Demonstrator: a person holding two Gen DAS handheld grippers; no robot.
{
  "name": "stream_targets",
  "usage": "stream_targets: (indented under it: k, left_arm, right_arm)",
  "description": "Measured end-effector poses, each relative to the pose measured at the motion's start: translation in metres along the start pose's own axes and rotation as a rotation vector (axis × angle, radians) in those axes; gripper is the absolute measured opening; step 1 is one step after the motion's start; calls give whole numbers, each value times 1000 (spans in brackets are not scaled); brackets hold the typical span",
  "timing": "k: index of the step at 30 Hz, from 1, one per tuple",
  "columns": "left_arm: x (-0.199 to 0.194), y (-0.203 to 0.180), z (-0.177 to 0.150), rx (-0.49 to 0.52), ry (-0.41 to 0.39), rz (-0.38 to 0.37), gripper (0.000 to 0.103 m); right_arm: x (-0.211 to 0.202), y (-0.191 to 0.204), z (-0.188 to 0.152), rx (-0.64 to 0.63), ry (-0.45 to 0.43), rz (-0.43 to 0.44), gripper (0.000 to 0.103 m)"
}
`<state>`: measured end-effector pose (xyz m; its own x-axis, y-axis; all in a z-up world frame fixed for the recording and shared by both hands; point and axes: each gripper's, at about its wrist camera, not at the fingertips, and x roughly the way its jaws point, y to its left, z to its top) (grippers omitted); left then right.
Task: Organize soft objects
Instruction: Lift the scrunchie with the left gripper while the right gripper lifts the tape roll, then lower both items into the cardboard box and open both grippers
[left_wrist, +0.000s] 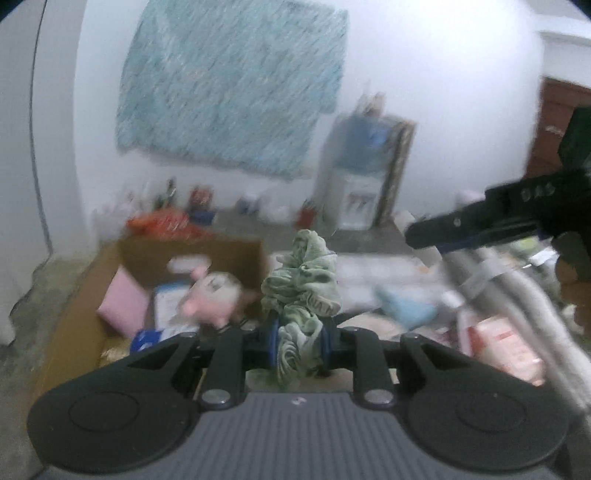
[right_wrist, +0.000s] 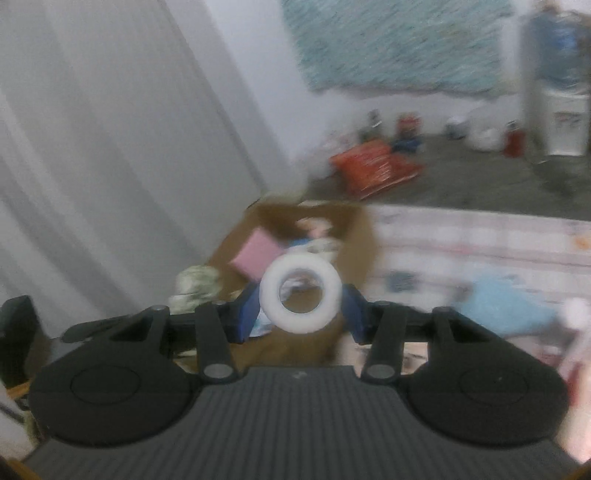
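Left wrist view: green patterned cloth (left_wrist: 301, 295) is bunched up and pinched tight in the left claw (left_wrist: 298, 341), blue pads squeezing it from both sides, most of the fabric sticking up above the fingers and a bit hanging below. It's up in the air, w/ the cardboard box (left_wrist: 79, 314) behind it and to the left. Box already has a pink plush toy (left_wrist: 212, 295), a pink cushion (left_wrist: 123, 308) and some blue/white stuff I can't make out bc of blur. Right claw (left_wrist: 424, 236) pokes in from the right edge of this view, above a grey rolled thing (left_wrist: 517, 295).

Right wrist view: white foam ring (right_wrist: 300, 293) is clamped between the blue pads of the right claw (right_wrist: 300, 306), hole facing the cam, also held in the air, box (right_wrist: 364, 236) just behind it. Pink cushion (right_wrist: 258, 256) shows inside, and the green cloth (right_wrist: 195, 286) is visible off to the left. Light blue soft thing (right_wrist: 506, 302) lies on the patterned mat (right_wrist: 480, 236) to the right. Orange packets (right_wrist: 373, 166) sit further back on the floor, near the wall. Everything's pretty smeared tbh.
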<state>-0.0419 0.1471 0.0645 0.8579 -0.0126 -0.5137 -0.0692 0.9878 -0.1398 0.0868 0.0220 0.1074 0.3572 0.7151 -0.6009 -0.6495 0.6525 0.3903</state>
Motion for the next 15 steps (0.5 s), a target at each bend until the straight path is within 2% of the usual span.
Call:
stream_targets:
  k: [4, 10, 15]
  left_arm:
    - [51, 30, 0, -21, 132, 45, 22]
    - [139, 60, -23, -40, 387, 74, 22]
    - [173, 84, -41, -97, 501, 90, 23]
  right_arm:
    - [76, 27, 16, 16, 124, 53, 47]
    - [180, 41, 31, 20, 290, 13, 47]
    - [237, 46, 31, -54, 394, -47, 47]
